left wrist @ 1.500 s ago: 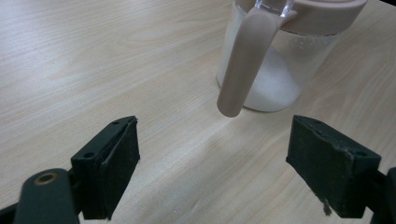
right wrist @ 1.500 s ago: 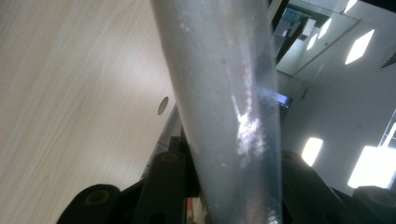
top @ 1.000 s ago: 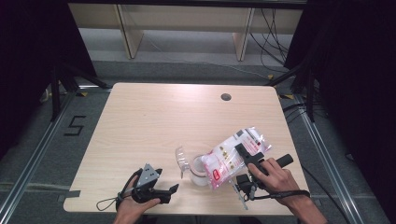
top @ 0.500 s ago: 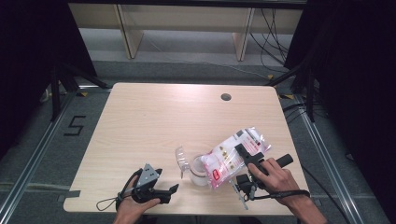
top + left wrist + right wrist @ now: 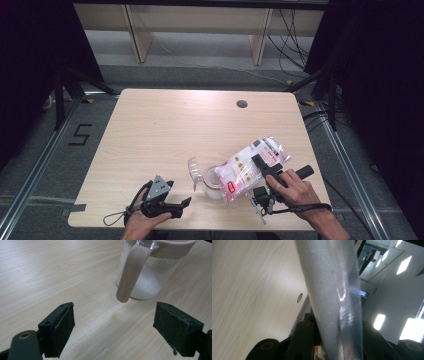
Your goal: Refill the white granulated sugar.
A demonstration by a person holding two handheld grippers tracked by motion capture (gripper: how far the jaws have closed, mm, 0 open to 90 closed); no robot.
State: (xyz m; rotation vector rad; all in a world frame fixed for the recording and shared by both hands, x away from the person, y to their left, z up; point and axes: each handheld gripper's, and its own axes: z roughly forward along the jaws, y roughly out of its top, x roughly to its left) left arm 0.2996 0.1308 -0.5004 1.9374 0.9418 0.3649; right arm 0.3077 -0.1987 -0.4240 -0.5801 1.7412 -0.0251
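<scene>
**Bag tipped over jar near the desk's front edge**

Overhead, the pale wood-grain desk (image 5: 165,130) carries a crinkly clear plastic bag (image 5: 252,165) of white grains, clenched in the right gripper (image 5: 260,164) and tilted over a jar (image 5: 215,181) near the front edge. Closer in, the left gripper (image 5: 120,330) view shows the jar's glassy wall, beige lid and curved handle; its foam-padded jaws gape empty.

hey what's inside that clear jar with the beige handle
The jar holds a white granular fill, heaped roughly halfway up its clear wall. In the high view the tilted bag, held in the right gripper, covers the jar's mouth, so whether anything is pouring in cannot be seen.
</scene>
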